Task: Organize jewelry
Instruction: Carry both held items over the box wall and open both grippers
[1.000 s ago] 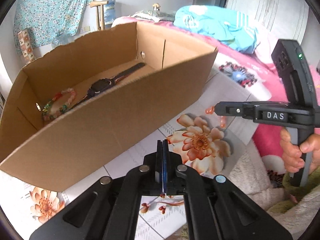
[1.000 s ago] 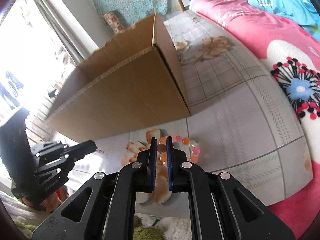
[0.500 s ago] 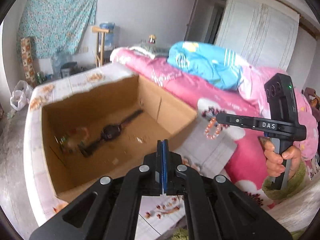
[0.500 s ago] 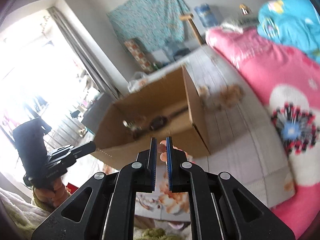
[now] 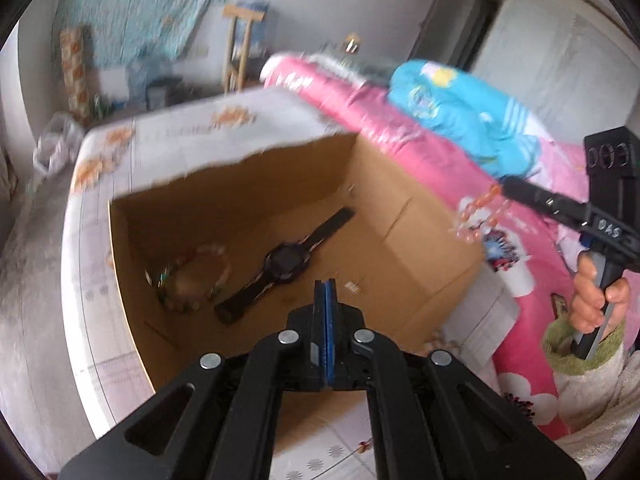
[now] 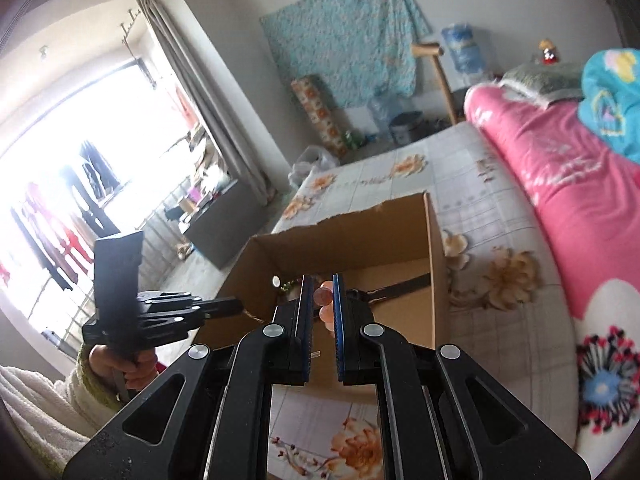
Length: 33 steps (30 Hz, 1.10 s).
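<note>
The right tongs (image 6: 321, 294) were clamped on an orange-and-pink beaded bracelet (image 5: 476, 216), which hung in the air from their tips, above the right rim of the open brown cardboard box (image 5: 420, 240). In the right wrist view a few of its beads (image 6: 322, 297) showed between the blue pads (image 6: 338, 320). The left tongs (image 5: 325, 308) were pressed together with nothing between them, poised over the near wall of the box.

Inside the box, a black wristwatch with a long strap (image 5: 286, 266) lay diagonally on the floor of the box, and a multicoloured beaded bracelet (image 5: 188, 284) lay just to its left, near the left wall. The box stood on a white floral-patterned sheet (image 6: 492, 216). A pink flowered quilt (image 6: 560, 184) ran along the right, with a bright blue bundle of cloth (image 5: 460, 116) piled on it. Farther back stood a wooden crutch (image 6: 436, 68) against the wall and a turquoise patterned cloth (image 6: 348, 44) hung beside a curtained window (image 6: 80, 152).
</note>
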Each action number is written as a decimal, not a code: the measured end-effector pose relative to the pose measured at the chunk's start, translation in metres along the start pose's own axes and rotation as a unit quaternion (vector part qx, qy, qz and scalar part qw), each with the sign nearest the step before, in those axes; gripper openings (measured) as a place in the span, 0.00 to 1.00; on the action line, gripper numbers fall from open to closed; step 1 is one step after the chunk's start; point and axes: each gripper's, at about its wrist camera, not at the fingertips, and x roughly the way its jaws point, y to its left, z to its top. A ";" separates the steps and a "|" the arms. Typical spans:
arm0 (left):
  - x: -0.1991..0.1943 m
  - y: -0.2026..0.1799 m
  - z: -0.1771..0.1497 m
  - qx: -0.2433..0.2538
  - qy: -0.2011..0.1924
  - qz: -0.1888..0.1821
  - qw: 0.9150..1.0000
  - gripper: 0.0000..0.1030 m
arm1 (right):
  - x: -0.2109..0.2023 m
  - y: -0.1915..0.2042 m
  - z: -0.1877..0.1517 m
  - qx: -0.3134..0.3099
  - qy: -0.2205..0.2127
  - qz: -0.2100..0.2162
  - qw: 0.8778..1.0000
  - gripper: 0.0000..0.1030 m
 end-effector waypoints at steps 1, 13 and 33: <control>0.011 0.007 0.001 -0.004 0.022 0.004 1.000 0.00 | 0.009 -0.003 0.002 -0.001 0.011 0.000 1.000 0.07; 0.071 0.021 0.001 0.038 0.169 0.070 0.982 0.01 | 0.067 -0.015 0.010 -0.028 0.091 -0.007 0.995 0.07; -0.014 0.027 -0.013 -0.032 -0.001 0.062 0.998 0.44 | 0.118 -0.007 0.019 -0.136 0.193 -0.085 0.968 0.07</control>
